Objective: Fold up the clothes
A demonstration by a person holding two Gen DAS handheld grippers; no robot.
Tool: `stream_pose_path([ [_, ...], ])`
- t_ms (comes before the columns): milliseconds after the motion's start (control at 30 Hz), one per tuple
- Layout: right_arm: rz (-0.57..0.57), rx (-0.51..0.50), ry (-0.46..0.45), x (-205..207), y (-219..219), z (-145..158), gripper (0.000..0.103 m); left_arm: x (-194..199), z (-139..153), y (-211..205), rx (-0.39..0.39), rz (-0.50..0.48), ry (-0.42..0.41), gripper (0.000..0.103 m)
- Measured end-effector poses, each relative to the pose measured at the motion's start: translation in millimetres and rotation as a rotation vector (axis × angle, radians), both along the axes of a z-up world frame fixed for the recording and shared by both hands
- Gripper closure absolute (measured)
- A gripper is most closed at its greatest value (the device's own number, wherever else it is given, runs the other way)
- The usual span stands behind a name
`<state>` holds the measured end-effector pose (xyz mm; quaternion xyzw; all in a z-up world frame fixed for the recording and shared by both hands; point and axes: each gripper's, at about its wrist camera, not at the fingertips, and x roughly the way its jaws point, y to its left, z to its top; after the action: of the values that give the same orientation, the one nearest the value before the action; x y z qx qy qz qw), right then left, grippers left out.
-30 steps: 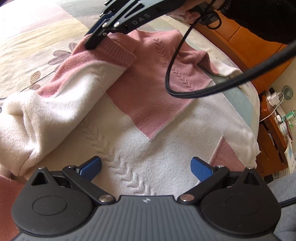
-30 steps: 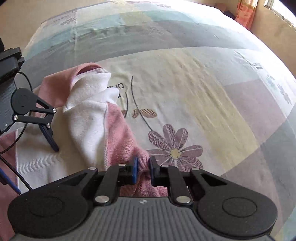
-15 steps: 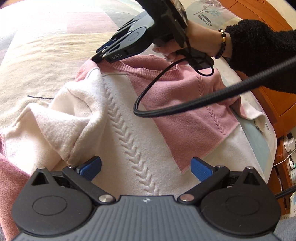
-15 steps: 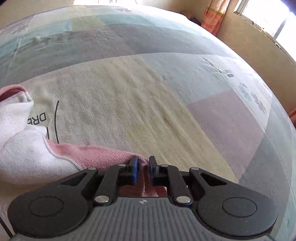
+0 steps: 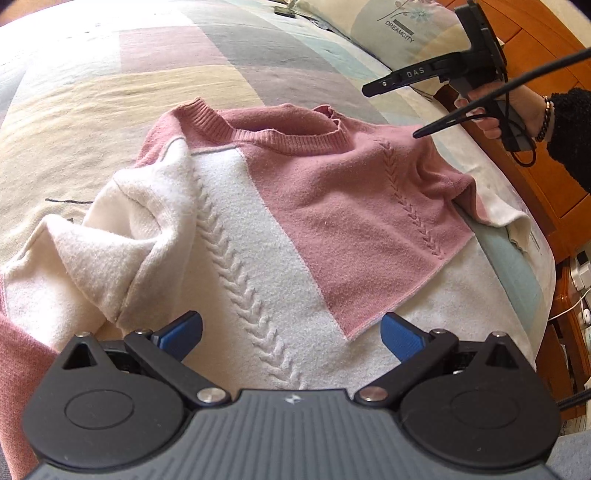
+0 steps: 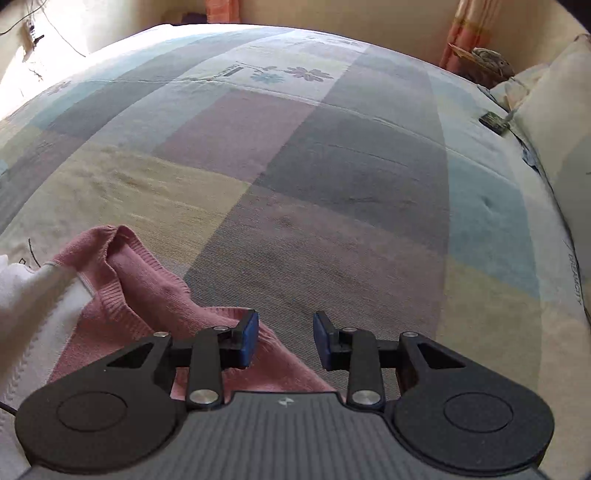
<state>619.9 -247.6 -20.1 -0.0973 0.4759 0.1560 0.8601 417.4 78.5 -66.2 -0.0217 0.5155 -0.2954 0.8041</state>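
While the left gripper [image 5: 291, 334] hangs low over the white body of the sweater [image 5: 258, 236], its blue pads [image 5: 181, 330] stand wide apart with nothing between them. Left wrist view: the sweater lies spread on the bed [image 5: 110, 85], pink upper part toward 12 o'clock, white lower part toward 6 o'clock. The ribbed pink collar [image 5: 273, 134] sits at 12 o'clock from the gripper. A white sleeve [image 5: 92, 258] is bunched and folded over at 9 o'clock. A second sleeve [image 5: 495, 210], pink then white at the cuff, trails off at 3 o'clock toward the bed edge. Braided knit lines run down both the white and pink panels. At 1 o'clock the right gripper [image 5: 391, 110] is held above the sweater's shoulder by a hand [image 5: 495, 110] in a black sleeve [image 5: 569, 133]; its two fingers are spread, clear of the fabric. A pillow [image 5: 391, 26] lies behind it, and wooden furniture [image 5: 546, 62] stands beyond the bed.

Right wrist view: the right gripper [image 6: 284, 341] is open at a moderate width, empty. The pink shoulder and collar of the sweater [image 6: 155, 295] lie at 9 o'clock, running under the left-hand finger [image 6: 247, 339]; whether it touches, I cannot tell. The patchwork bed cover [image 6: 332, 184] fills the view from 10 to 2 o'clock. A pillow [image 6: 561, 122] is at 2 o'clock.
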Motion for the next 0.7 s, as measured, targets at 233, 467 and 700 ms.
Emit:
stream_pose_path([
  [233,0.047,0.073,0.058,15,-43,-36,0.065,3,1,-33,0.01,-0.099,0.013,0.001],
  [467,0.23,0.025,0.082,-1,-17,-51,0.068,13,0,-53,0.013,-0.142,0.022,0.001],
  [700,0.26,-0.122,-0.024,-15,-2,-40,0.094,27,9,-59,0.018,-0.11,-0.02,0.001],
])
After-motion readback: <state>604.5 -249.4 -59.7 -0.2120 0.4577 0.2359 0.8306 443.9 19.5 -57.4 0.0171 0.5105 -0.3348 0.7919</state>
